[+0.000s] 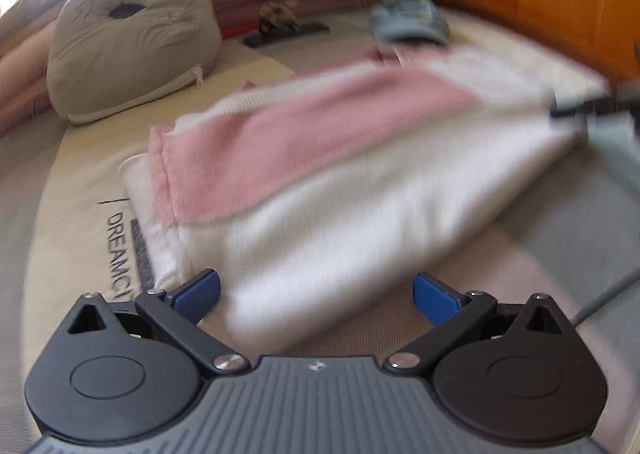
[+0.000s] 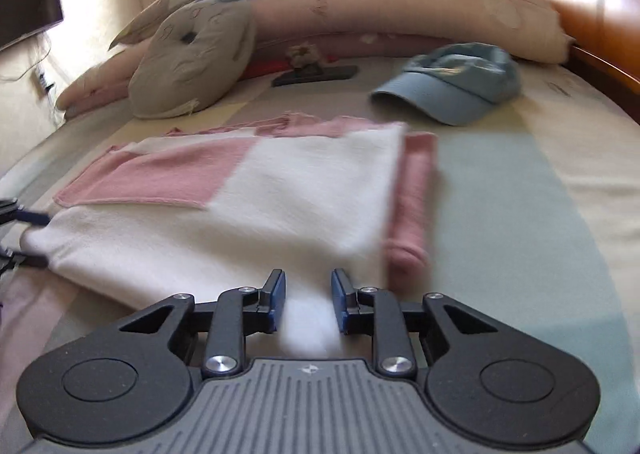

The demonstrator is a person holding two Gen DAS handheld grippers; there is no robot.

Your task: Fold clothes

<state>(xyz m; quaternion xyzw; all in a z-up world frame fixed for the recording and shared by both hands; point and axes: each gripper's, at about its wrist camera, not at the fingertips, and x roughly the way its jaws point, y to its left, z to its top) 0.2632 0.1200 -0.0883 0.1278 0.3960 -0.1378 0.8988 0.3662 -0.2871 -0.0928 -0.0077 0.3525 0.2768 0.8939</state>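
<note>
In the left wrist view, the left gripper (image 1: 316, 296) is seen at the bottom centre with its jaws spread wide and nothing between them, the near corner of the garment (image 1: 320, 174) lying just beyond the blue pads. The pink and white garment is spread across the middle of the frame on the bed (image 1: 72, 182), a grey pillow (image 1: 132, 50) at upper left and a blue cap (image 1: 408, 20) at upper right. In the right wrist view, the garment (image 2: 256, 194) is laid flat at centre, a pink sleeve (image 2: 416, 190) folded along its right edge. The right gripper (image 2: 308, 304) sits at bottom centre, its jaws narrowly parted; white cloth shows in the gap, but no pinch by the pads can be made out. The step is judged to be a release after a fold. It would be done well if the jaws were opened fully before any withdrawal, so that the edge is not dragged, and the layers then smoothed flat.
</note>
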